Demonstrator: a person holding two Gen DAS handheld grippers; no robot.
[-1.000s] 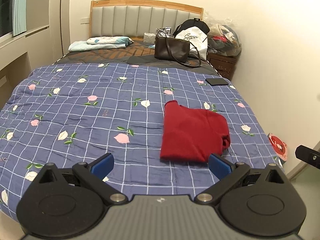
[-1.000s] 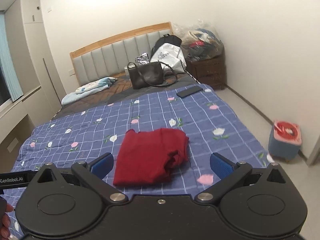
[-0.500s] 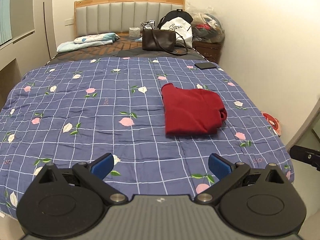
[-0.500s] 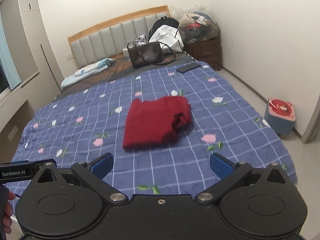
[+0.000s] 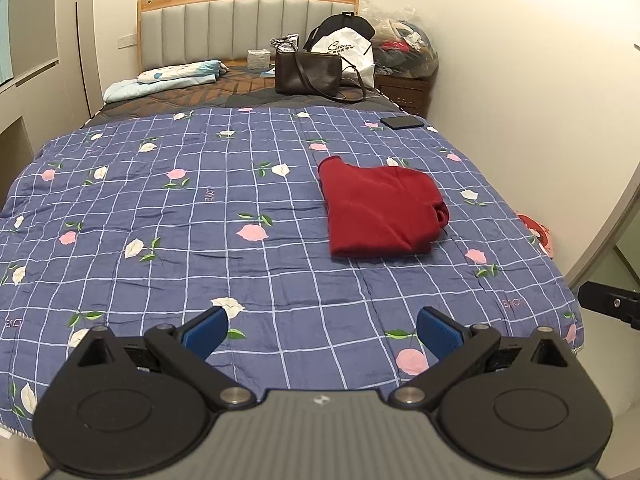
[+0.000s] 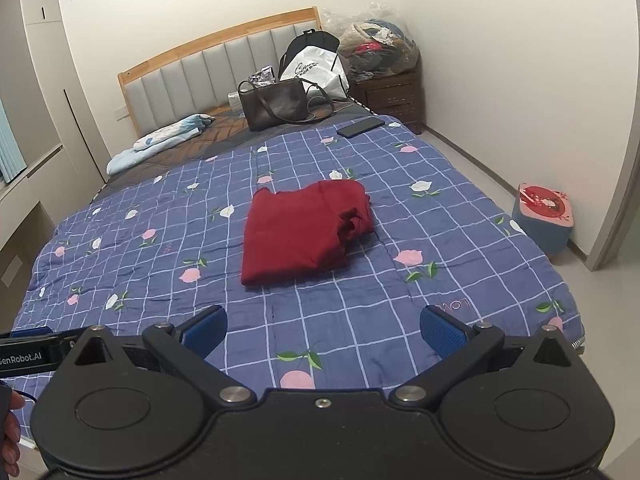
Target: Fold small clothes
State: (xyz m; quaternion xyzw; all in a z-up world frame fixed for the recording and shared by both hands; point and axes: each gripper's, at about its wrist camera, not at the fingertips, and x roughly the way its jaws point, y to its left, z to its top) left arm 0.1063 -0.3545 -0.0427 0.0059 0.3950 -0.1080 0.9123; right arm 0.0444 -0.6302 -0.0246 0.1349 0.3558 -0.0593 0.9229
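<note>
Garment [image 5: 380, 208], red, lies folded into a compact rectangle on quilt [image 5: 160, 216], right of quilt centre, roughly midway btw. headboard end and foot edge. Looks done, or nearly: left and near edges straight, layers stacked, but right side shows a bunched, rolled bit (sleeve or hem, can't tell) poking out, seen best in right wrist view [image 6: 356, 216]. Judged: fold essentially complete; what's left, if anything, is tucking that lump flat. No other loose small clothes visible on quilt, so can't say if more pieces wait. Beyond garment toward headboard: phone [image 5: 402, 122] near quilt's right edge, well apart from garment; brown bag [image 5: 308, 74] and white bag [image 5: 346, 54] farther back; pillow [image 5: 176, 78] at back left. Stool [image 6: 544, 216] on floor off quilt's right side. Left gripper [image 5: 322, 330] hovers over foot edge of quilt, well short of garment, pointing level toward headboard; fingers [image 5: 204, 332] spread wide, nothing btw. them. Right gripper [image 6: 324, 330] likewise above foot edge, aimed at garment from slightly right, tilted a bit down; fingers [image 6: 442, 334] wide apart, empty. Neither touches cloth. Both held at similar height side by side; a bit of right gripper shows at right edge of left view, left one at left edge of right view.
</note>
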